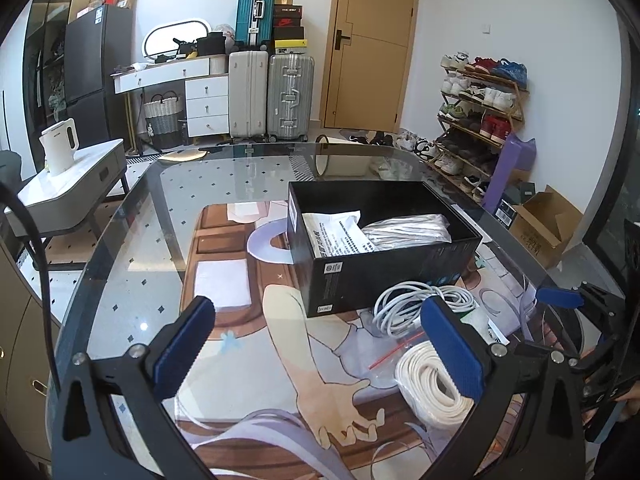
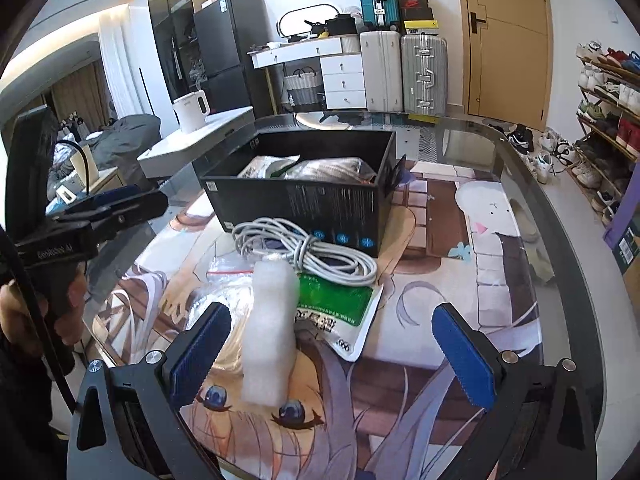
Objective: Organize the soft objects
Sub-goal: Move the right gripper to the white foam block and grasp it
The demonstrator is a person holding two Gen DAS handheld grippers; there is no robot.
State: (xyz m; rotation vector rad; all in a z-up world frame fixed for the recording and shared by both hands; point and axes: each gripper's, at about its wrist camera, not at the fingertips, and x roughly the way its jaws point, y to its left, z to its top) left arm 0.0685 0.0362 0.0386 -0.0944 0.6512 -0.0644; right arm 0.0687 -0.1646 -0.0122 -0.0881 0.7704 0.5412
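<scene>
My left gripper (image 1: 320, 344) is open and empty above the printed mat. Ahead of it stands a black box (image 1: 360, 280) that holds a white pouch (image 1: 336, 232) and a bagged white cord (image 1: 408, 230). A grey coiled cable (image 1: 412, 308) lies in front of the box, with a white rope coil (image 1: 432, 384) in a clear bag nearer to me. My right gripper (image 2: 332, 352) is open, and a white foam block (image 2: 270, 332) stands upright between its fingers, closer to the left one and untouched. A green and white pouch (image 2: 336, 304) lies partly under the cable (image 2: 304, 252).
The glass table (image 1: 120, 240) has a rounded edge, with a low white side table and kettle (image 1: 60, 146) to its left. Suitcases (image 1: 272, 96), a door and a shoe rack (image 1: 480, 112) line the far wall. A hand (image 2: 8, 300) holds the left gripper (image 2: 152, 200).
</scene>
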